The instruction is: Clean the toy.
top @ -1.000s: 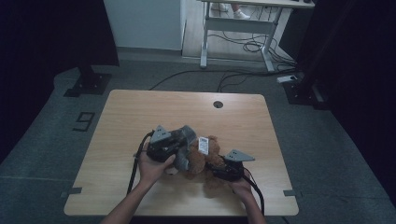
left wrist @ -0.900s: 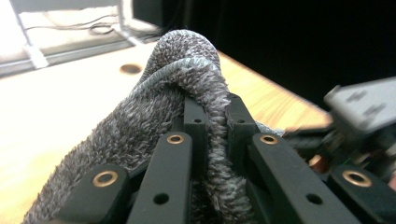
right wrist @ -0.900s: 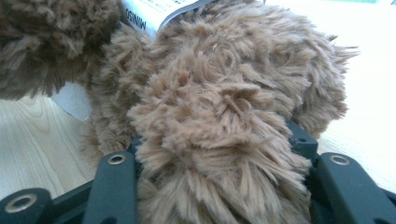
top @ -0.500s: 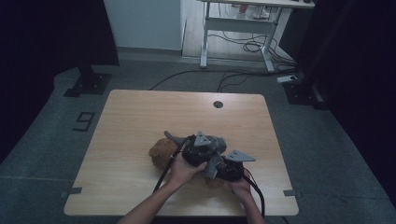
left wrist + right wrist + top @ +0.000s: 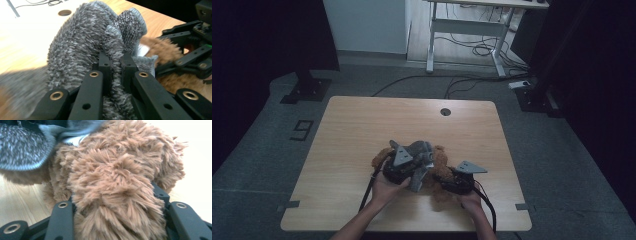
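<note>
A brown plush toy point(image 5: 443, 165) lies on the wooden table point(image 5: 362, 125), near its front edge. My right gripper point(image 5: 449, 182) is shut on the toy's fur point(image 5: 117, 170), which bulges between the jaws point(image 5: 112, 195). My left gripper point(image 5: 412, 172) is shut on a grey fuzzy cloth point(image 5: 82, 42) and pinches a fold of it at the fingertips point(image 5: 115, 60). The grey cloth point(image 5: 421, 152) hangs over the toy's left half. In the left gripper view the toy point(image 5: 162, 47) and the other gripper point(image 5: 190, 57) lie just to the right. A grey flap point(image 5: 20, 147) covers the toy's upper left.
A round cable hole point(image 5: 445, 111) sits near the table's far edge. Bare wood spreads to the left and back of the toy. A white desk frame point(image 5: 462, 30) and floor cables point(image 5: 472, 50) stand beyond the table. Both forearms enter from the bottom.
My left gripper carried the grey cloth rightward from beside the toy to over it, then sank a little. The right gripper kept still on the toy.
</note>
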Demonstrator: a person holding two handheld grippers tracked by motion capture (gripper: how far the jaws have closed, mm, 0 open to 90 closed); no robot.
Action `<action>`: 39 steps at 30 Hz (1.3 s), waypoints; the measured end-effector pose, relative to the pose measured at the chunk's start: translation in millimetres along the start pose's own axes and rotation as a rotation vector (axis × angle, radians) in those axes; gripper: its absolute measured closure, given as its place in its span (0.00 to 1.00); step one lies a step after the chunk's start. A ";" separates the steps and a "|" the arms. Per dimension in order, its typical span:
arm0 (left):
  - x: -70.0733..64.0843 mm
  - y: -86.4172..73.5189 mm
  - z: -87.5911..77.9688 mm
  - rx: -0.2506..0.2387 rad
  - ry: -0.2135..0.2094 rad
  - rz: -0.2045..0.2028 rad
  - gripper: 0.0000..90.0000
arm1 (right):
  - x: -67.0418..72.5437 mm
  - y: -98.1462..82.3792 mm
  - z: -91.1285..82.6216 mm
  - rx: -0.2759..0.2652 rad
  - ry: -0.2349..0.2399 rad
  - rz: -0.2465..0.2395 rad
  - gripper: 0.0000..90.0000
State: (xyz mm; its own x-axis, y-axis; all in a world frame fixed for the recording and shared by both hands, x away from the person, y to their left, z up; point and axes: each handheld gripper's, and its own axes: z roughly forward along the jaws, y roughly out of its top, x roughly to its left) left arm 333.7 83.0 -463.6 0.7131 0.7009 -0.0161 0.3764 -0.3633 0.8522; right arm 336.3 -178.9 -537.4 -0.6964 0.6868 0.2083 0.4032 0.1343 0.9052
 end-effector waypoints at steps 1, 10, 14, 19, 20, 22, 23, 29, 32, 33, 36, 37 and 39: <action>3.5 -1.9 -4.3 -0.008 0.015 -0.003 0.92 | 0.4 -0.1 0.0 0.000 -0.001 -0.005 0.52; 33.1 -22.4 -35.7 -0.039 0.082 -0.052 0.92 | 0.1 -0.9 -0.6 0.000 0.005 -0.002 0.52; 43.1 -27.2 -47.8 -0.051 0.140 -0.064 0.92 | -0.6 -1.2 -0.7 0.000 0.006 0.004 0.52; 52.1 -31.6 -54.7 -0.043 0.185 -0.070 0.92 | -1.2 -1.2 -0.7 -0.001 0.012 0.015 0.52; 55.6 -30.7 -56.4 -0.042 0.187 -0.085 0.92 | -1.3 -1.3 -0.7 -0.003 0.012 0.018 0.52; 60.7 -26.4 -59.6 -0.048 0.176 -0.110 0.92 | -1.8 -1.4 -0.7 -0.004 0.010 0.025 0.52; 61.6 -22.8 -60.8 -0.056 0.166 -0.118 0.92 | -2.1 -1.4 -0.9 -0.003 0.010 0.026 0.52; 44.7 12.1 -50.6 -0.093 0.079 -0.112 0.92 | -3.0 -1.5 -0.4 -0.006 0.010 0.032 0.52; 23.8 33.8 -32.7 -0.083 0.035 -0.060 0.92 | -2.4 -1.8 -0.2 -0.007 0.004 0.030 0.52; 15.9 40.9 -25.3 -0.076 0.023 -0.044 0.92 | -2.2 -1.8 -0.2 -0.008 0.003 0.030 0.52; -5.1 57.6 -0.5 -0.046 -0.013 0.000 0.91 | -2.4 -1.8 -0.3 -0.007 0.004 0.029 0.52; -10.4 61.1 7.9 -0.029 -0.030 0.005 0.91 | -2.4 -2.0 -0.5 -0.006 0.004 0.028 0.52; -20.6 63.8 23.3 0.001 -0.058 0.013 0.91 | -2.2 -2.3 -0.4 -0.010 0.003 0.027 0.52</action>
State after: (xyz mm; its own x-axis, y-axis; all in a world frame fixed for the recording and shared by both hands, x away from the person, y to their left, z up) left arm 356.8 31.1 -421.0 0.7510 0.6593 -0.0357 0.3679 -0.3729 0.8518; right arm 336.6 -181.0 -539.8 -0.6875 0.6876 0.2337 0.4155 0.1086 0.9031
